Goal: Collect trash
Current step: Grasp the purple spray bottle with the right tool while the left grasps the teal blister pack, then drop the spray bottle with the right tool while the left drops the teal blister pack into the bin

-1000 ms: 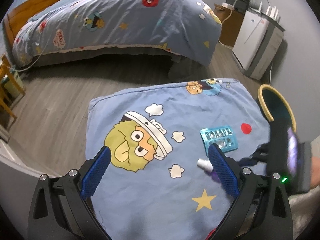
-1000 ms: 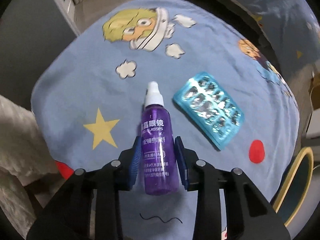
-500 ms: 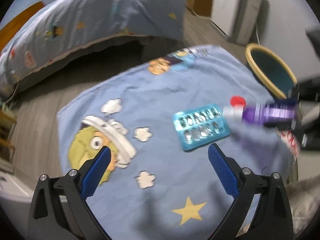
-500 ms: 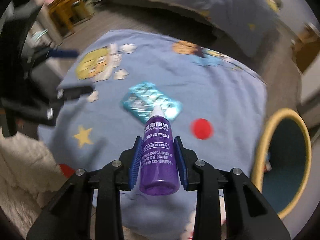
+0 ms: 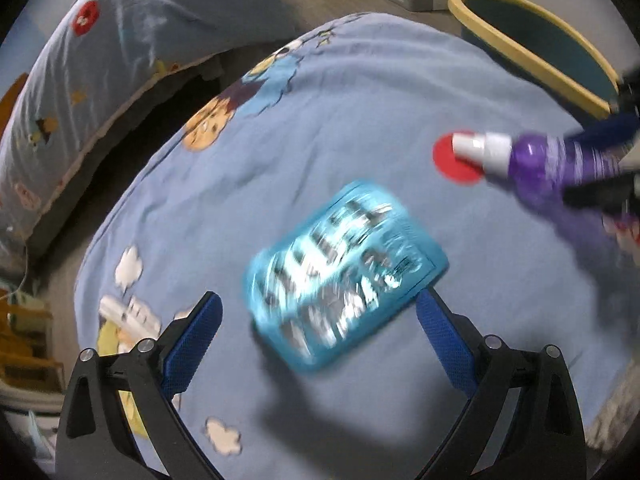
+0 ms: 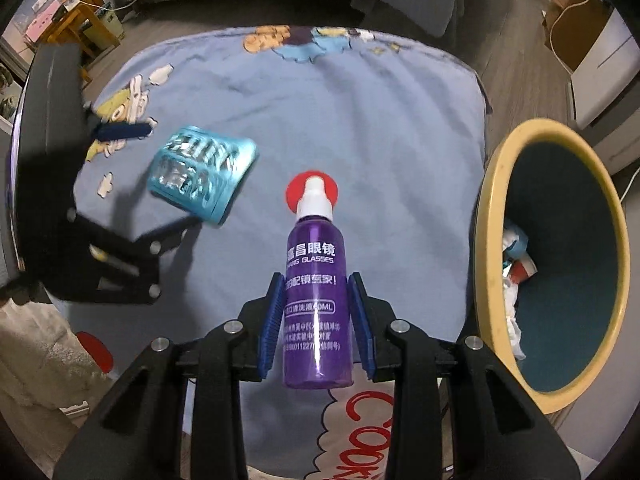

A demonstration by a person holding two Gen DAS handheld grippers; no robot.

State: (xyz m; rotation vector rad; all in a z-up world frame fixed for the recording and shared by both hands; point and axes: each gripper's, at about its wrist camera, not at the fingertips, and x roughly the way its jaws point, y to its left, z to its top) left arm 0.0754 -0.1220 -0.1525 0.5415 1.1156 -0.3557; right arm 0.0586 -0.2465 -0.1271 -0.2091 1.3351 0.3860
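Observation:
A teal blister pack (image 5: 344, 272) (image 6: 200, 172) lies on the blue cartoon blanket (image 5: 360, 120) (image 6: 360, 120). My left gripper (image 5: 318, 320) (image 6: 172, 176) hangs open just above it, one blue finger on each side and neither pad touching. My right gripper (image 6: 318, 320) is shut on a purple spray bottle (image 6: 316, 300) with a white cap. The bottle is held above the blanket, over a red dot. In the left wrist view the bottle (image 5: 540, 164) shows at the right edge. A yellow-rimmed teal bin (image 6: 492, 208) (image 5: 520, 40) stands just right of the bottle.
Crumpled trash (image 6: 516, 264) lies inside the bin. A bed (image 5: 120, 40) with a matching blue cover runs behind the blanket. A wooden table (image 6: 76, 20) stands at the far left, and a white cabinet (image 6: 600, 60) beyond the bin. Pale fluffy fabric (image 6: 36, 360) lies at the near left.
My left gripper has dropped and swung towards the blister pack, which now sits between its fingers. My right gripper has carried the purple bottle off the blanket, towards the bin.

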